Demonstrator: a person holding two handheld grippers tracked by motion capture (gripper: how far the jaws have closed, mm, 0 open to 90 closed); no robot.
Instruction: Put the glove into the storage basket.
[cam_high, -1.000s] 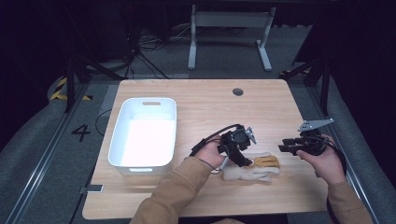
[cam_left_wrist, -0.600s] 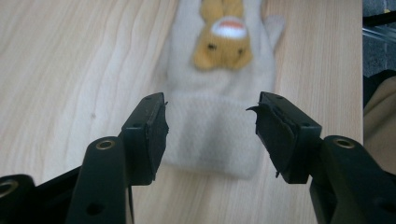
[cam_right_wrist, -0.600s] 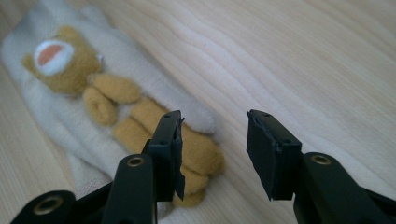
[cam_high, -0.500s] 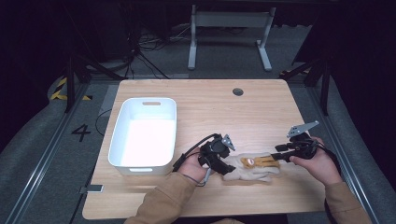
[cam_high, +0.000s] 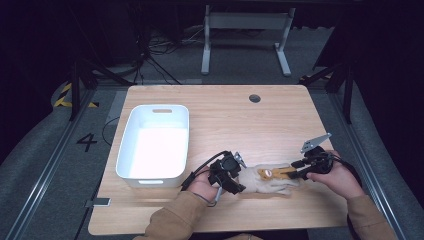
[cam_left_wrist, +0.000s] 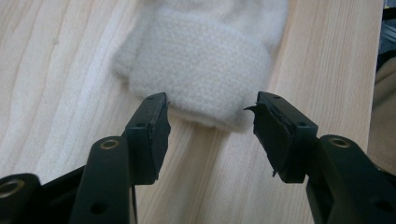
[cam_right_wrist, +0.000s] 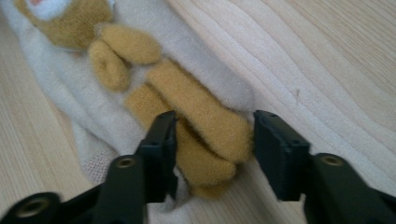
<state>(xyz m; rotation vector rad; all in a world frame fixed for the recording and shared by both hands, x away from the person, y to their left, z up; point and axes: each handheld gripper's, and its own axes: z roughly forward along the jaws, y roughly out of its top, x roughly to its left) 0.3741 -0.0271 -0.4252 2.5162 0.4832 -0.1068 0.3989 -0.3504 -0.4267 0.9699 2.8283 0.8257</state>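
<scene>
A cream fuzzy sock (cam_high: 260, 185) with a tan plush animal (cam_high: 272, 173) on it lies flat near the front edge of the wooden table (cam_high: 225, 120). My left gripper (cam_high: 239, 183) sits low at the sock's left end. Its jaws are open, and the cream cuff (cam_left_wrist: 205, 70) reaches just between the fingertips (cam_left_wrist: 152, 121) without touching them. My right gripper (cam_high: 296, 172) is at the sock's right end. Its jaws have just been opening and now straddle the tan plush leg (cam_right_wrist: 205, 116), which lies between the pads (cam_right_wrist: 163, 140).
A white plastic bin (cam_high: 162, 108) stands on the left half of the table, its near wall close to my left hand. A round cable hole (cam_high: 254, 98) sits at the back right. Dark floor and a desk frame lie beyond the table.
My left gripper has moved left and down from above the sock to its left end. My right gripper has sunk slightly onto the sock's right end. The sock has stayed put.
</scene>
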